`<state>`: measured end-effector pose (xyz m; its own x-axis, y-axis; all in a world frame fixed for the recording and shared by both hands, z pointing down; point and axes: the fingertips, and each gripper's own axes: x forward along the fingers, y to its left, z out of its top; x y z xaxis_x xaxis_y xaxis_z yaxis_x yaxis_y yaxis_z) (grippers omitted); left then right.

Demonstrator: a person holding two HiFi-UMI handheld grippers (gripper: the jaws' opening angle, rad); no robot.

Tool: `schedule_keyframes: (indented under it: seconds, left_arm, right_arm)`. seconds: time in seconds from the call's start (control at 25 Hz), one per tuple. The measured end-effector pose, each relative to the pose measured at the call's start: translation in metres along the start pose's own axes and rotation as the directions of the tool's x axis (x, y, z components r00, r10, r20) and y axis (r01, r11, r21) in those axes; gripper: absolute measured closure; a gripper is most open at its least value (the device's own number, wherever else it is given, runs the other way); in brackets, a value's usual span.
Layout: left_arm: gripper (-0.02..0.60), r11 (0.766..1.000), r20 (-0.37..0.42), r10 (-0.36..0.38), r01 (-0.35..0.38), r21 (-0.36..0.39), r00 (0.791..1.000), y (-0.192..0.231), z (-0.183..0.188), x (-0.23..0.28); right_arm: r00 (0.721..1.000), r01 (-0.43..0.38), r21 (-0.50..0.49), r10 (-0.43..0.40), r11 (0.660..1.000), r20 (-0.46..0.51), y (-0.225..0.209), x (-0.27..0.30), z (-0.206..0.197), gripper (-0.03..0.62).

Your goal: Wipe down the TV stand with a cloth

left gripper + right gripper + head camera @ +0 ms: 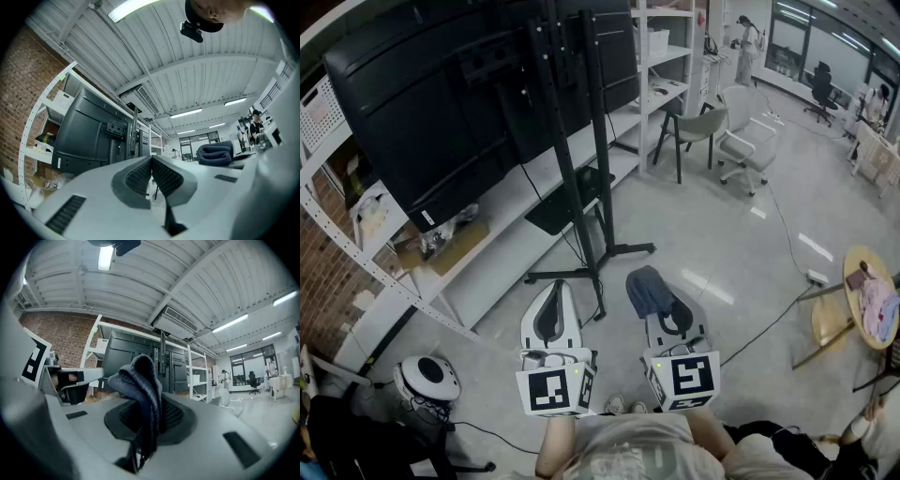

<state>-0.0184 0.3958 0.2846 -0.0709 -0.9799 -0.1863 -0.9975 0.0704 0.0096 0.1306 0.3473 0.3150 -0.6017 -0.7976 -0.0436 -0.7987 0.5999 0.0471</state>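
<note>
Item 1. Cloth (139,380): dark blue-grey, ribbed knit, soft and bunched into a rounded fold. It is pinched in the right gripper (151,405), whose textured black pads press on it from both sides, and a tail hangs below the jaws. In the head view it sits lower centre, above the floor, near the stand's base but apart from it.

Item 2. Left gripper (152,169): white moulded shell with mesh-patterned black pads. The jaws are pressed together with nothing between them. It is at lower centre-left of the head view.

Item 3. TV stand (573,159): two slim black metal uprights on splayed flat legs, at the centre of the frame and carrying a small black tray.

Item 4. TV (431,103): large matte black panel seen from the back, upper left.

Item 5. Shelving (667,52): white perforated steel, behind the stand.

Item 6. Floor (722,234): glossy pale grey.
</note>
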Motion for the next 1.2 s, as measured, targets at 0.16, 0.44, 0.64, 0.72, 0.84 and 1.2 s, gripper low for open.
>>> schedule_keyframes:
  seconds: [0.16, 0.44, 0.64, 0.72, 0.84, 1.2]
  left_arm:
    - [0.566, 1.0, 0.004, 0.003, -0.003, 0.007, 1.0, -0.001, 0.001, 0.001]
    - [0.567, 0.999, 0.007, 0.046, -0.046, 0.014, 0.999, -0.001, 0.0, 0.0]
    - [0.566, 0.997, -0.043, 0.07, -0.069, 0.021, 0.997, -0.003, -0.023, -0.012]
    - [0.566, 0.997, -0.052, 0.08, -0.079, 0.014, 0.995, -0.006, -0.031, -0.01]
    - [0.566, 0.997, -0.039, 0.081, -0.082, 0.0, 0.996, -0.004, -0.038, 0.004]
    - [0.566, 0.999, 0.027, 0.03, -0.031, 0.012, 0.999, 0.001, -0.07, 0.075]
  right_arm:
    - [1.0, 0.01, 0.013, -0.01, 1.0, -0.002, -0.006, 0.002, -0.003, 0.537]
    - [1.0, 0.015, -0.046, -0.015, 0.999, -0.002, -0.021, -0.005, -0.005, 0.537]
    - [0.999, 0.002, 0.052, 0.0, 0.999, -0.05, -0.03, -0.014, -0.043, 0.537]
    - [0.997, 0.0, 0.057, 0.004, 0.998, -0.079, -0.036, -0.013, -0.054, 0.537]
    - [0.997, -0.009, 0.036, 0.012, 0.999, -0.079, -0.043, -0.007, -0.06, 0.537]
    - [0.994, -0.017, 0.019, 0.019, 1.0, -0.104, -0.064, 0.063, -0.104, 0.537]
